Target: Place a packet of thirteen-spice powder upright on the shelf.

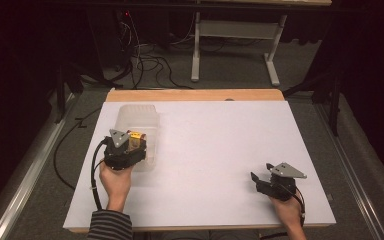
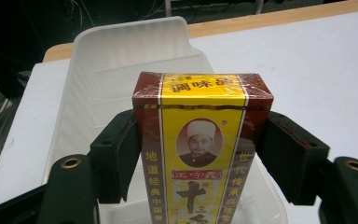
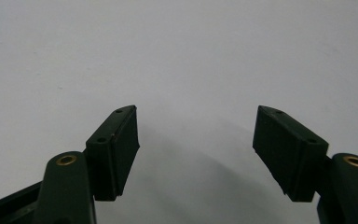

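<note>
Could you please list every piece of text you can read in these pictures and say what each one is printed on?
All text is on the box held in the left gripper over the bin:
"调味品", top yellow band.
"王守义", red banner under the portrait.
"十", large red character below, cut off.
"地道经典中国香", left side strip, last character partly cut off.
"世代传承", right side strip; the rest is blurred by glare.
Small print beside the portrait is unreadable.

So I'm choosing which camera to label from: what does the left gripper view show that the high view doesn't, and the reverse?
Left gripper view: the red-and-yellow printed carton close up, with its portrait and Chinese lettering, squeezed between the left gripper's black jaws over the translucent white plastic tray.

High view: the right gripper with jaws apart over bare white table, both hands, and the floor cables beyond.

Both: the carton, the tray, the left gripper and the table's wooden far edge.
</note>
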